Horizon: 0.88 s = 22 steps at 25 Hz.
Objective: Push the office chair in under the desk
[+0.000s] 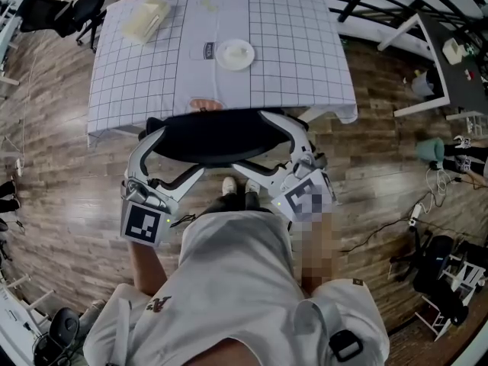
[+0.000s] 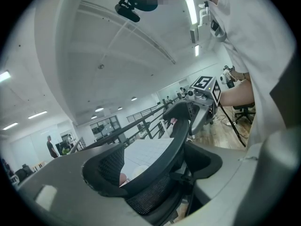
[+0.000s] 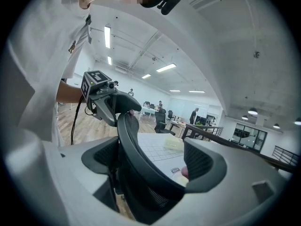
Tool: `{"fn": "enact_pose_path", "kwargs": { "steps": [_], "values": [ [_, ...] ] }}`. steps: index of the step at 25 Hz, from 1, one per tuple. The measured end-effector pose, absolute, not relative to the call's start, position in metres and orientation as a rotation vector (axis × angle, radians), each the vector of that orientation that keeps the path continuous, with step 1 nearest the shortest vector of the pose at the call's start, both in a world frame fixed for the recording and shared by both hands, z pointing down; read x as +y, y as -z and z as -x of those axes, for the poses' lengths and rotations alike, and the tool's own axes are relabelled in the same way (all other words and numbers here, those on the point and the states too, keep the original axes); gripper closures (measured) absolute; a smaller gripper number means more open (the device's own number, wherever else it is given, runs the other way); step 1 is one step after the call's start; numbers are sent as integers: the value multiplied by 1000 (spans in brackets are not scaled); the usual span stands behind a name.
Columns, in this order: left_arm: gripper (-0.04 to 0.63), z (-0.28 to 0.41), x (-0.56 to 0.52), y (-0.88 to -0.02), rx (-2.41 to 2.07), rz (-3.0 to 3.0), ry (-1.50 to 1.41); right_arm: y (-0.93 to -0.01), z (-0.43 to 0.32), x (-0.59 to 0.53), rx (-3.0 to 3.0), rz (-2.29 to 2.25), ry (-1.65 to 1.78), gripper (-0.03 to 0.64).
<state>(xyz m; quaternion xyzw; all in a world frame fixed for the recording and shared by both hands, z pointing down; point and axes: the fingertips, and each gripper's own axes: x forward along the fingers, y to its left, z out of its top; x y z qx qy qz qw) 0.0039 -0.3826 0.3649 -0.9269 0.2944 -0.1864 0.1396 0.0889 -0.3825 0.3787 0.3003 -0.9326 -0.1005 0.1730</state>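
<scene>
The black mesh office chair stands at the near edge of the desk, which wears a white checked cloth; only the curved backrest shows. My left gripper straddles the backrest's left end, my right gripper its right end. In the left gripper view the backrest runs between the wide-apart jaws of the left gripper, brushing the left pad. In the right gripper view the backrest passes through the right gripper and meets the right pad. Both grippers are open.
On the desk lie a white plate, a cream box and a small card. The person's shoes are just behind the chair. Other chairs stand at the far left; cables and gear lie on the floor at right.
</scene>
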Motion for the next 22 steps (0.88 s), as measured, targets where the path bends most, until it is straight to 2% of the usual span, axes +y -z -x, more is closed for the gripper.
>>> {"fn": "enact_pose_path", "kwargs": {
  "steps": [7,15,22],
  "values": [
    [205,-2,-377,-365,842,2682,521,-380,-89,-376,-2621,-838,301,197],
    [238,-3,-372,-360,804,2657,495,-371,-88,-361,-2619,-808,337,258],
    [332,-5,-362,-361,778,2669,502,-343,-94,-349,-2673,-852,363,353]
  ]
}}
